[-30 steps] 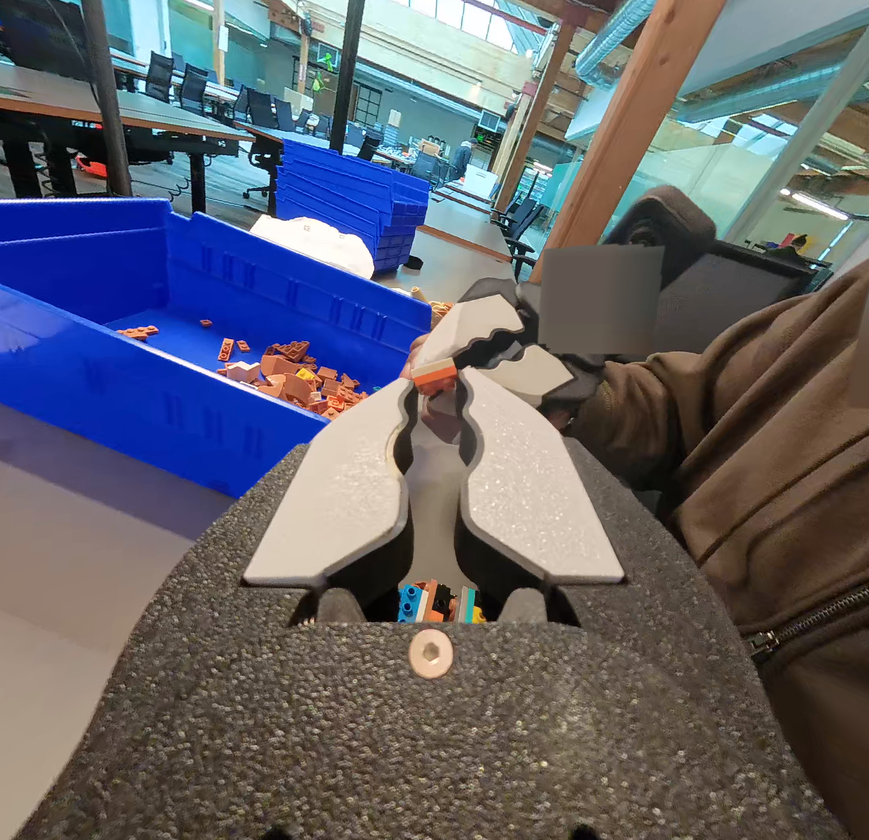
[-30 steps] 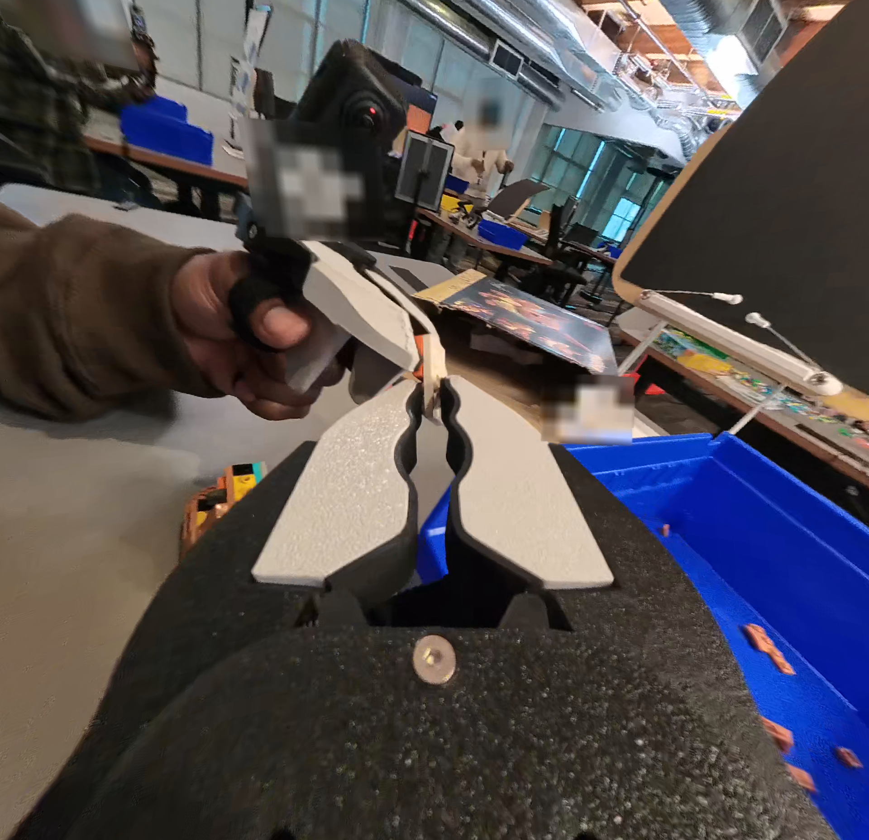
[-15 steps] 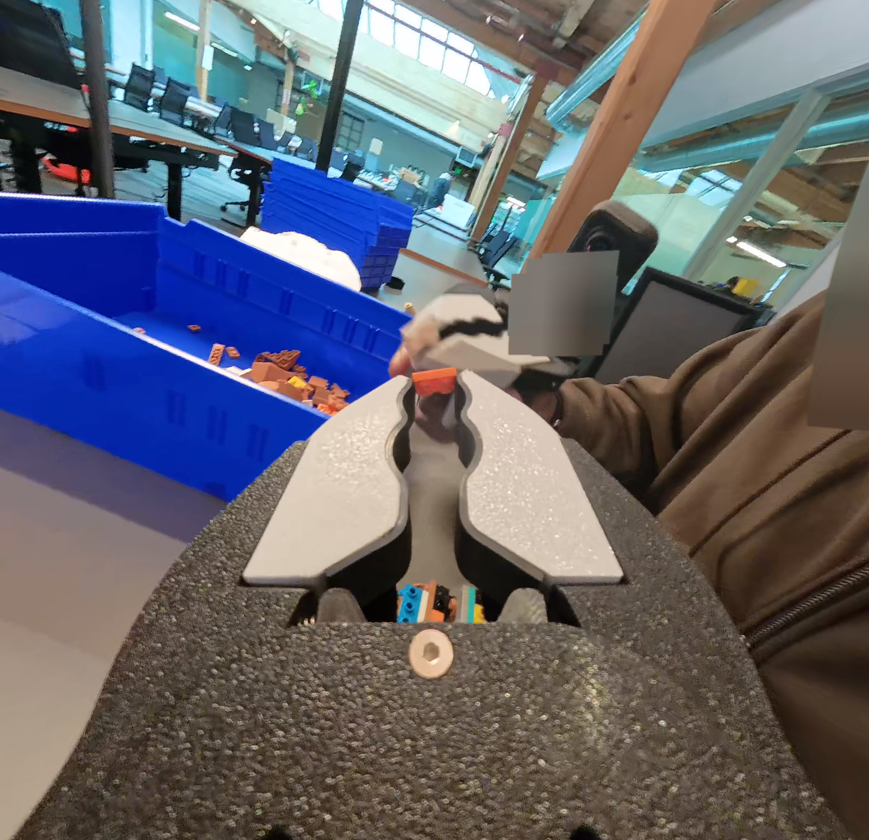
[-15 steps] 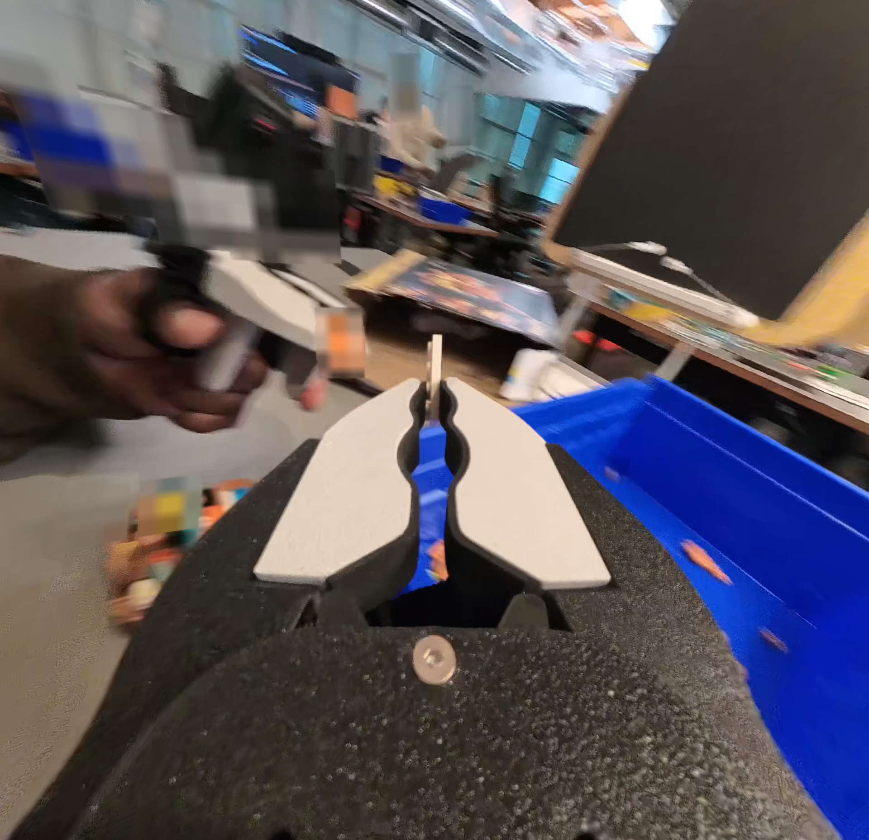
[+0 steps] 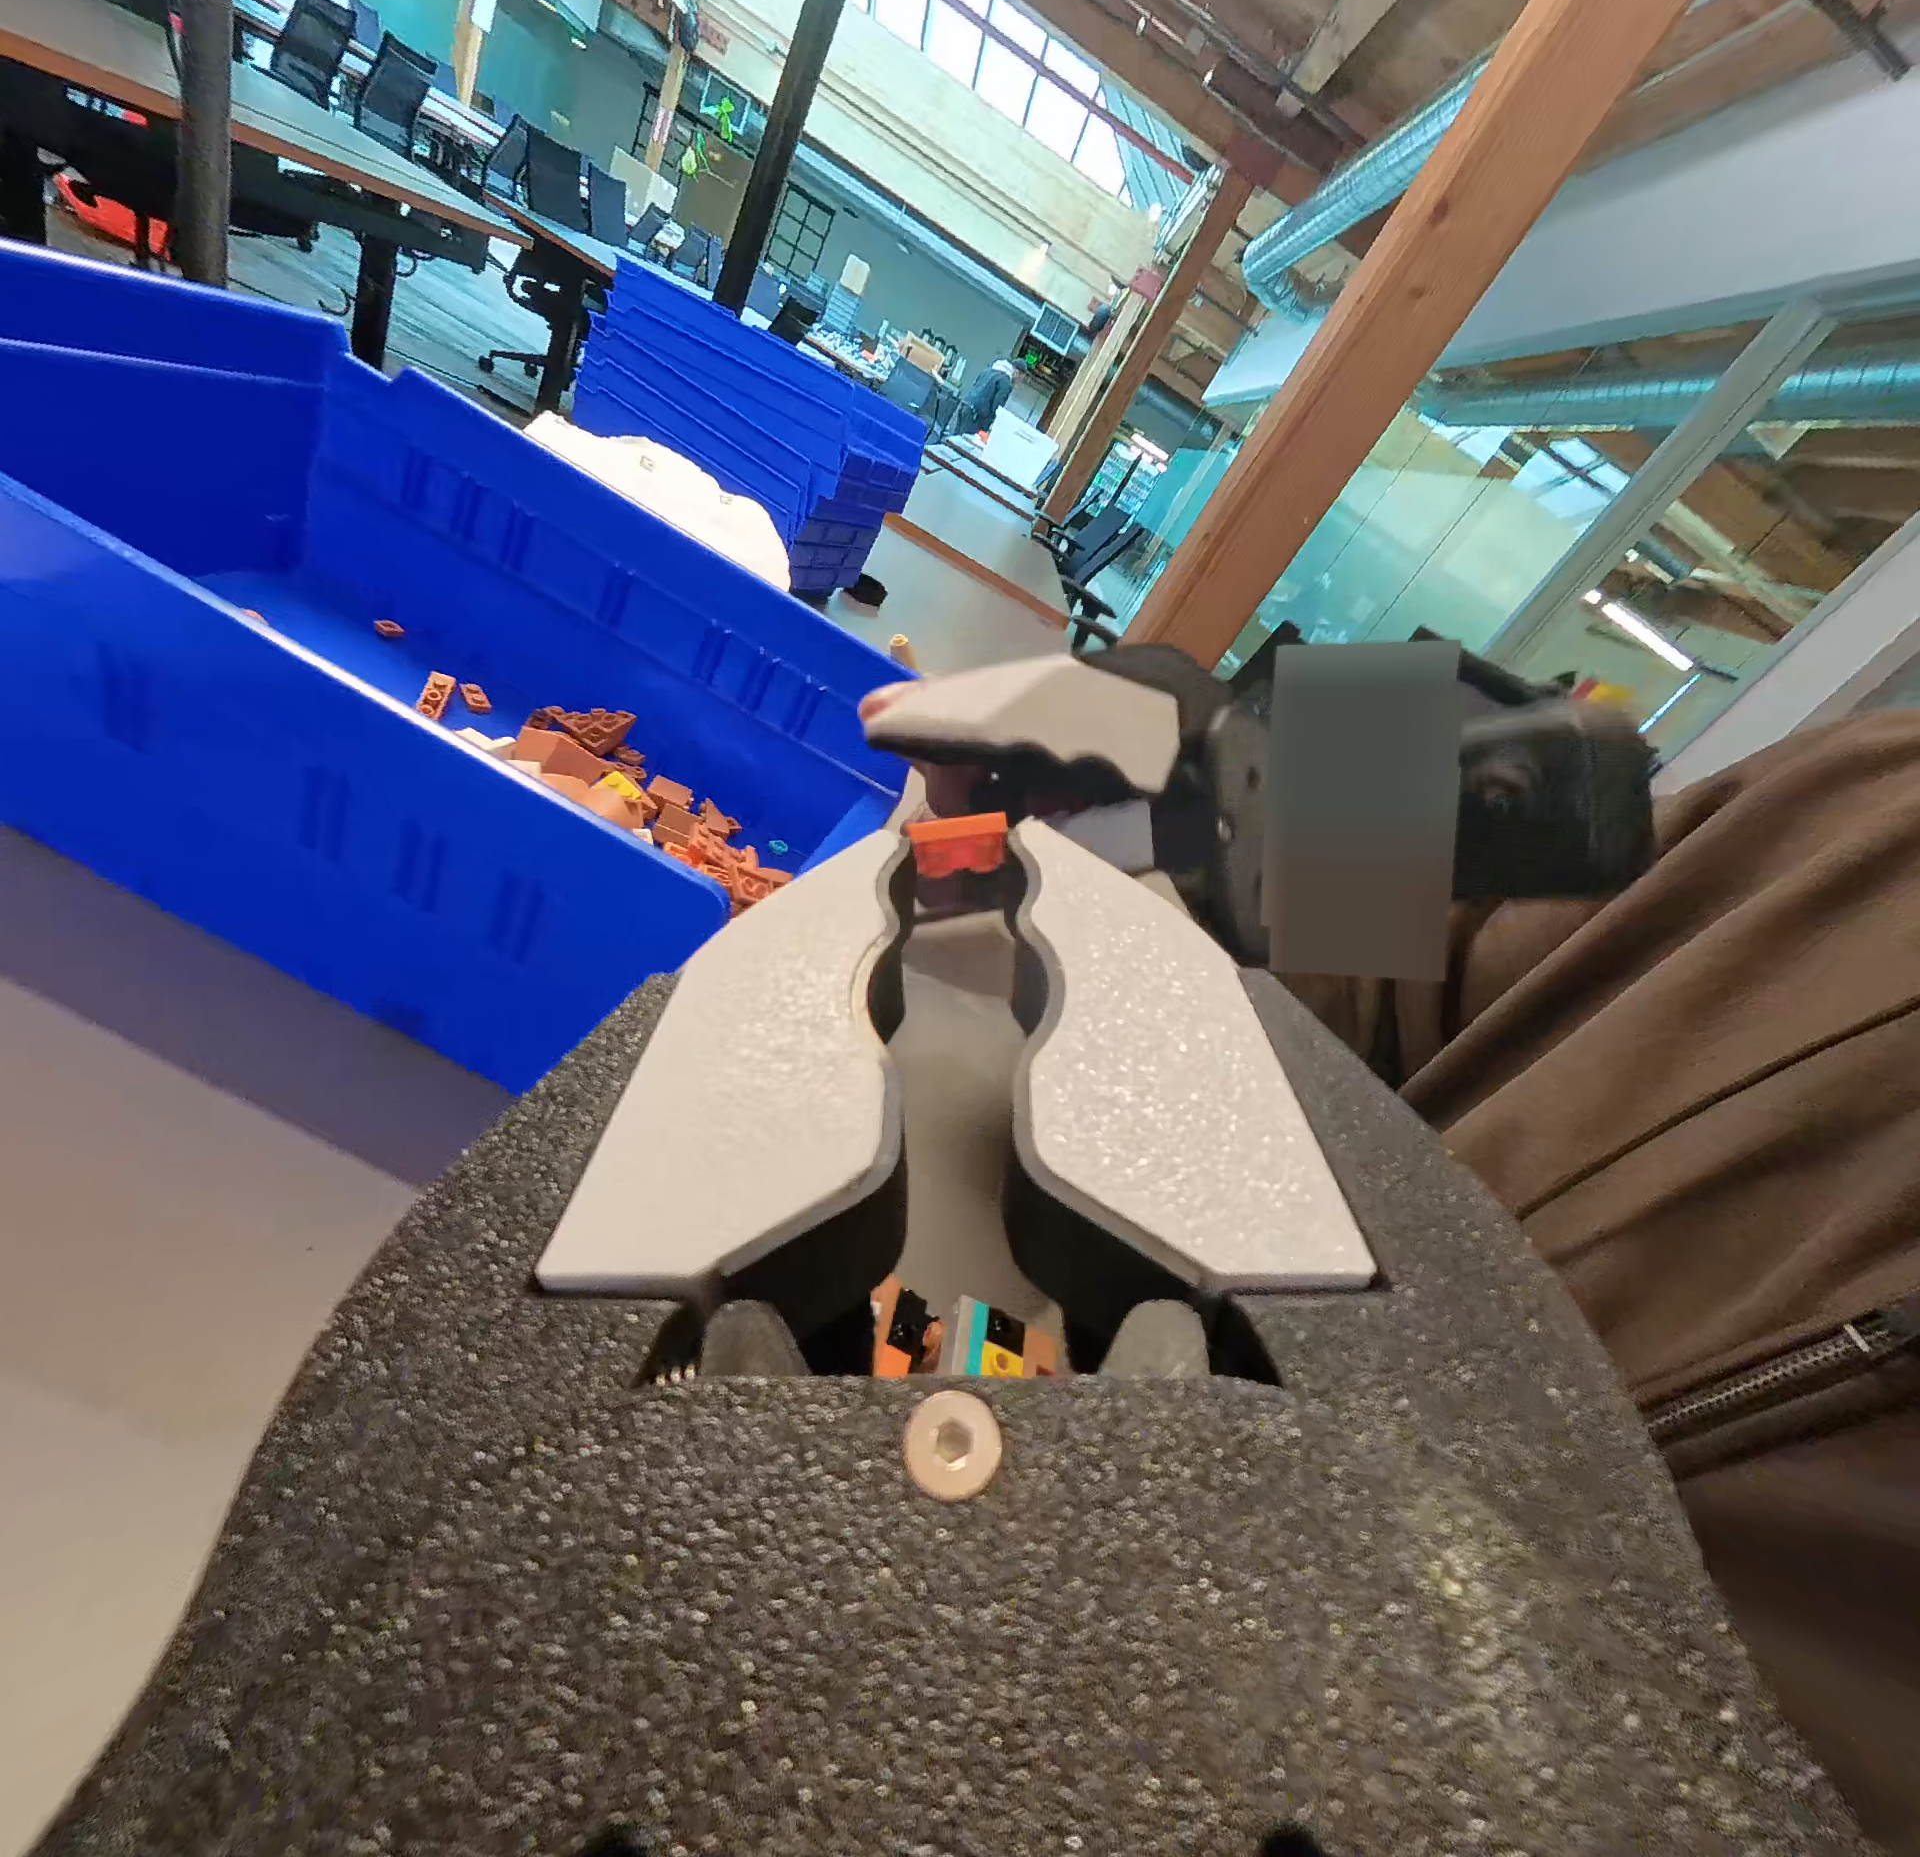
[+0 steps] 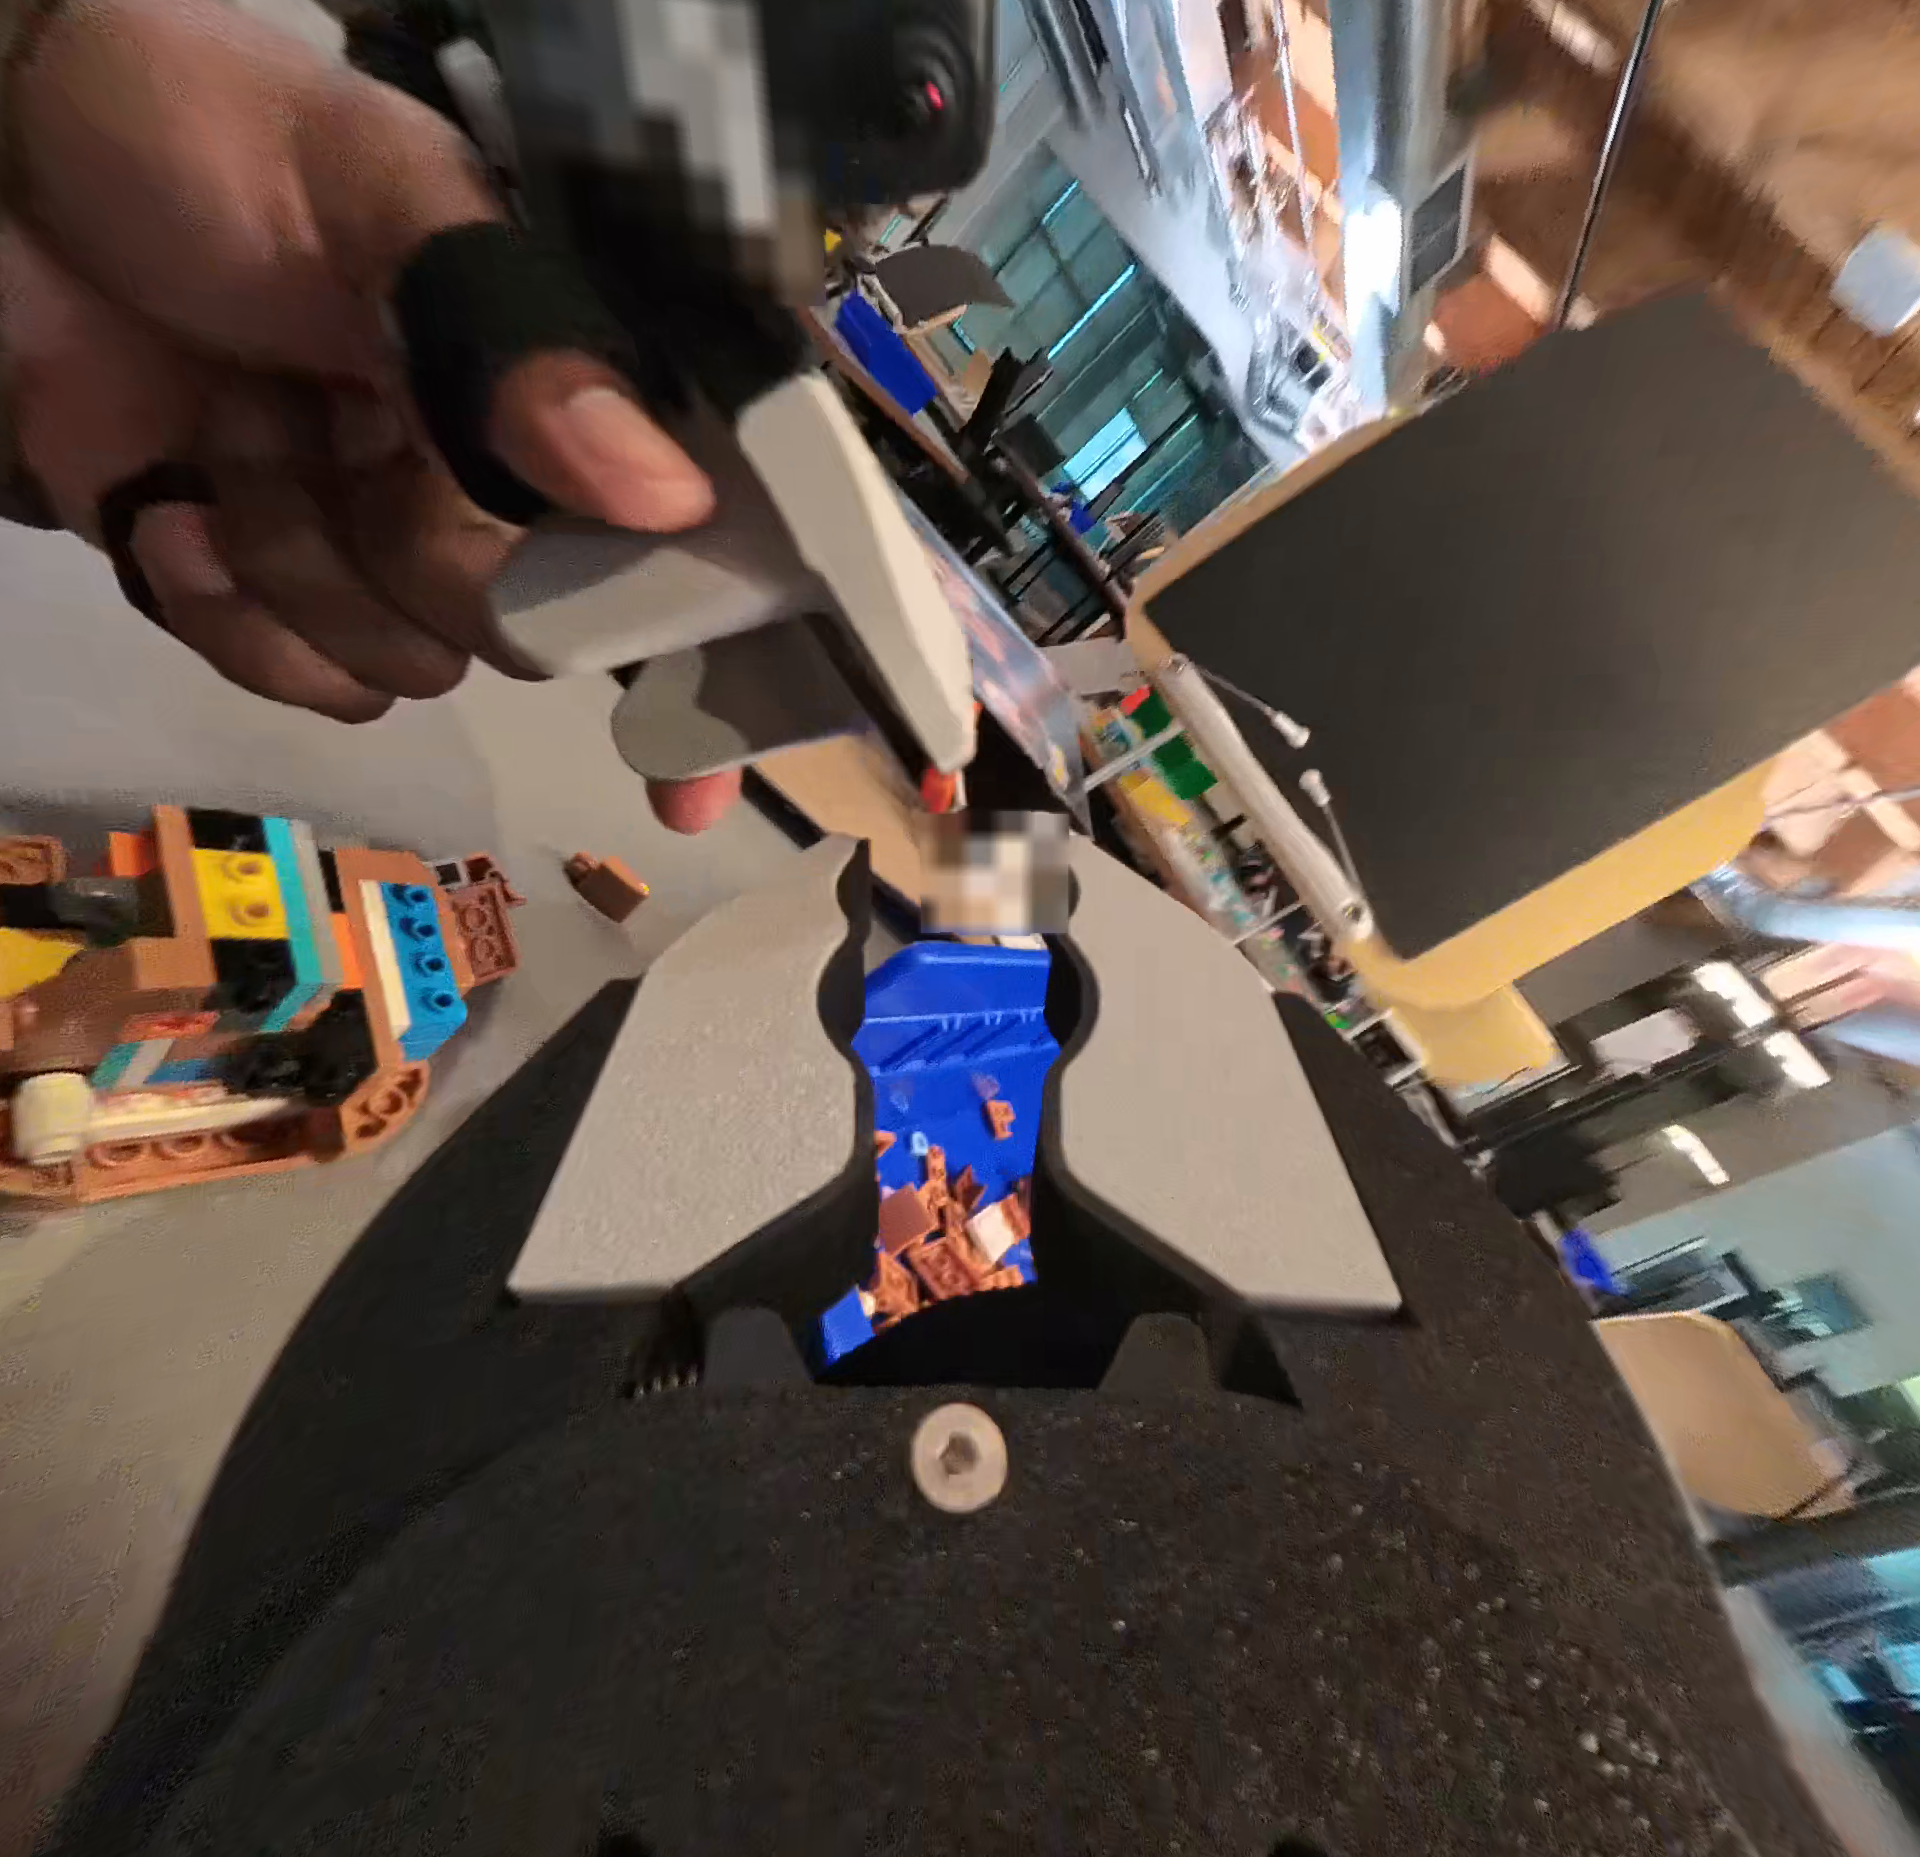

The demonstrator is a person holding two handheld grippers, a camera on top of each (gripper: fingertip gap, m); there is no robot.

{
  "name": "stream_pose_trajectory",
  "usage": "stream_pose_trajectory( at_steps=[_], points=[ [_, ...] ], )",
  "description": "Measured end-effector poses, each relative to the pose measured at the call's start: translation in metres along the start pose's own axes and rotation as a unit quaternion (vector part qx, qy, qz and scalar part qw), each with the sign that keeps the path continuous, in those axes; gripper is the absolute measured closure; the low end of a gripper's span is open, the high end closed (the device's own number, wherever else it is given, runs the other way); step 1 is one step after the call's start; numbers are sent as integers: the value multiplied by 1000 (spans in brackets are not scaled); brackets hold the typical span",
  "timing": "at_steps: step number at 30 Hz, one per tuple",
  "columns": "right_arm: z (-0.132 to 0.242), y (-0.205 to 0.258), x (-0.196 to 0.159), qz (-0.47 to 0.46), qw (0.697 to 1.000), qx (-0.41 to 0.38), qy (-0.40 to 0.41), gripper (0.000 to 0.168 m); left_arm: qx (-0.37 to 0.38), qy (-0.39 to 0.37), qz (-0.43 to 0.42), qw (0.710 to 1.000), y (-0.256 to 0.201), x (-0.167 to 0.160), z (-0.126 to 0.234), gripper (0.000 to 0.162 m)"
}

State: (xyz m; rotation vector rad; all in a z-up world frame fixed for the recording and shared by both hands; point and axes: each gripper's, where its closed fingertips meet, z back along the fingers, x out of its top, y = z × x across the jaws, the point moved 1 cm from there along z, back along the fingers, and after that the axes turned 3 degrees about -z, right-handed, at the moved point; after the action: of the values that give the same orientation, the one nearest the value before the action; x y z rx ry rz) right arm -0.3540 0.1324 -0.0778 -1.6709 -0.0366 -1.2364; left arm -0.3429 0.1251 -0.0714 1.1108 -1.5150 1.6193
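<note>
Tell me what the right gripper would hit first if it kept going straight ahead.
Probably the brick pile in the blue bin, seen between the right gripper's open fingers; depth is unclear.

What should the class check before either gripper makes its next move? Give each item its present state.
1. Left gripper shut on the orange plate: ok.
2. Plate firmly seated: cannot tell; only the fingertips pinch it.
3. Right gripper open, nothing seen between its fingers: ok.
4. Blue bin of brown bricks shows through the right gripper's gap: ok.
5. Brick model rests on the grey table, apart from both grippers: ok.
6. Sharp right wrist view: not ok, blurred.
</note>
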Motion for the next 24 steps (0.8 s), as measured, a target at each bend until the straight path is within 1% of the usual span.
stream_pose_trajectory(
  at_steps=[2, 3, 4, 7, 9, 12, 15, 17, 20, 22, 24],
  points=[
    [0, 5, 4, 21, 1000, -12, -6, 145, -9, -8, 16, 1000, -1, -1, -2, 146],
    [0, 6, 6, 23, 1000, -16, -9, 150, -13, -8, 22, 1000, -2, -2, -3, 146],
    [1, 6, 8, 25, 999, -22, -16, 158, -16, -6, 25, 1000, -3, -4, -5, 146],
    [3, 4, 11, 14, 999, -27, -28, 162, -22, -17, 29, 999, -6, -2, -7, 146],
    [3, 1, 10, -18, 999, -22, -28, 164, -14, -22, 23, 999, -6, 0, -7, 145],
    [2, -1, 6, -44, 999, -16, -23, 164, -8, -20, 13, 1000, -6, 1, -9, 135],
    [2, -1, 7, -41, 999, -18, -24, 164, -9, -24, 15, 1000, -6, 1, -9, 137],
    [2, -1, 6, -27, 999, -30, -20, 164, -4, -28, 22, 999, -3, 1, -8, 142],
    [1, -7, -1, -11, 998, -57, 5, 164, 38, -56, 28, 997, 9, 6, -3, 141],
    [1, -11, -5, -30, 998, -61, 12, 164, 55, -64, 24, 996, 14, 9, 1, 147],
    [1, -18, -10, -63, 996, -66, 19, 164, 68, -77, 23, 994, 18, 13, 5, 146]
  ],
)
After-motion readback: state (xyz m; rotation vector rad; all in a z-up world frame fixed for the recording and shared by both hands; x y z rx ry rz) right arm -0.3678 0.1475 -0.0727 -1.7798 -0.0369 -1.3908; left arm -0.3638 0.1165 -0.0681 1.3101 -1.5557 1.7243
